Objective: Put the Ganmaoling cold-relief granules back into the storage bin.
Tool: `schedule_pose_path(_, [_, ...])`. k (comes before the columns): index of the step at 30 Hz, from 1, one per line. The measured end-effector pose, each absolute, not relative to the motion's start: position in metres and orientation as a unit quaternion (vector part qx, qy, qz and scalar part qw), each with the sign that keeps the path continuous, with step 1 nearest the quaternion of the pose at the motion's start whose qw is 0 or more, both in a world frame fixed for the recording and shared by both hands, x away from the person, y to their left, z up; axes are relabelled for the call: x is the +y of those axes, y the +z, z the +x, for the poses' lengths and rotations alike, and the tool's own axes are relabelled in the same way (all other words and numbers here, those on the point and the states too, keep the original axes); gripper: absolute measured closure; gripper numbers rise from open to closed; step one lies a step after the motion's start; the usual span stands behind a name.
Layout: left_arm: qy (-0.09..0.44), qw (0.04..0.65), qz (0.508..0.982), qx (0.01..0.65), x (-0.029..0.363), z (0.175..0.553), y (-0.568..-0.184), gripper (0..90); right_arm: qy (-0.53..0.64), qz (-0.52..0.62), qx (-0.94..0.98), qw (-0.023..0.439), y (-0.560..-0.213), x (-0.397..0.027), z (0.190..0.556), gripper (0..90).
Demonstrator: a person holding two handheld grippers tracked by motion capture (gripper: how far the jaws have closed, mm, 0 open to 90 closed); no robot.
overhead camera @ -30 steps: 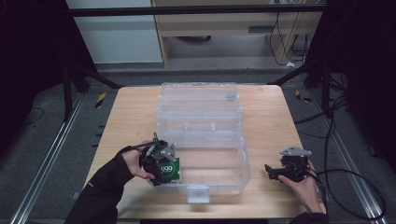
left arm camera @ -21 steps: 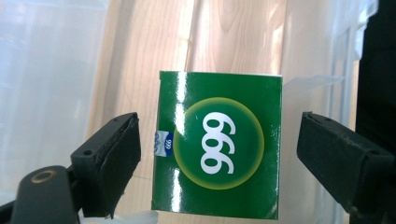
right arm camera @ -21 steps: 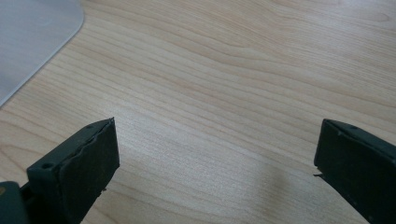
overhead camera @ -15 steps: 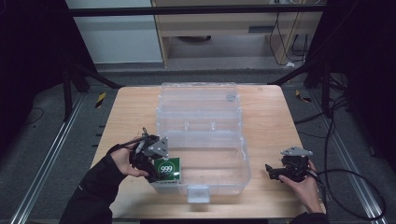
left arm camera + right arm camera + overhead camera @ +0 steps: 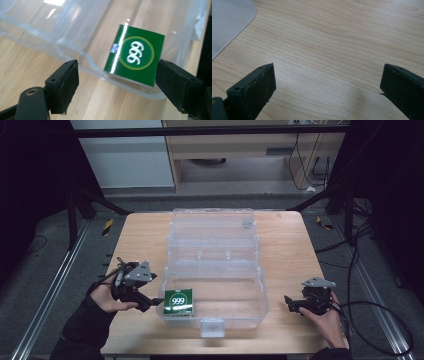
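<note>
A green box marked 999 (image 5: 179, 302) lies inside the near-left corner of a clear plastic bin (image 5: 215, 270). My left gripper (image 5: 151, 303) hovers just outside the bin's left wall, pointing at the box. In the left gripper view the green box (image 5: 135, 57) sits beyond the bin's rim (image 5: 82, 57), past my left gripper (image 5: 117, 64). Its jaws have just been closing, stand apart, and have nothing between them. My right gripper (image 5: 290, 302) rests on the table right of the bin. In its own view the right gripper (image 5: 327, 75) is open over bare wood.
The bin's open lid (image 5: 212, 222) lies flat behind it toward the table's far edge. A latch tab (image 5: 211, 326) sticks out at the bin's front. The bin's rounded corner (image 5: 227, 22) shows at the upper left of the right gripper view. Cables trail off the table's right side.
My left gripper has drawn back to the left, out of the bin and away from the green box, which stays put inside. The right gripper has not moved.
</note>
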State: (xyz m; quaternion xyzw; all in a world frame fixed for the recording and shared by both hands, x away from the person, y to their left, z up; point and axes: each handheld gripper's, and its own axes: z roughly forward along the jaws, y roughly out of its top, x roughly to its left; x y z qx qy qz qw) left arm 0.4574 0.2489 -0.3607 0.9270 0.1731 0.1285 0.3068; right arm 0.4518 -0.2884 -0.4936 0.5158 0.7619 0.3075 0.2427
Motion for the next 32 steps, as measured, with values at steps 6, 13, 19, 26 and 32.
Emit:
schedule_pose_path(6, [0.153, 0.333, 0.896, 0.25, 0.277, 0.458, -0.375, 19.9, 0.31, 0.518, 0.759, 0.243, -0.493, -0.29, 0.451, 0.6])
schedule_pose_path(13, [0.178, 0.348, 0.861, 0.326, 0.302, 0.459, -0.403, 20.8, 0.312, 0.523, 0.754, 0.246, -0.493, -0.291, 0.451, 0.6])
schedule_pose_path(19, [0.195, 0.362, 0.822, 0.394, 0.314, 0.461, -0.428, 21.2, 0.311, 0.523, 0.753, 0.249, -0.494, -0.292, 0.451, 0.4])
schedule_pose_path(26, [0.216, 0.361, 0.78, 0.462, 0.329, 0.464, -0.449, 21.0, 0.31, 0.525, 0.751, 0.254, -0.495, -0.294, 0.451, 0.4])
schedule_pose_path(32, [0.22, 0.352, 0.762, 0.497, 0.343, 0.466, -0.462, 20.7, 0.31, 0.529, 0.746, 0.259, -0.495, -0.296, 0.452, 0.4])
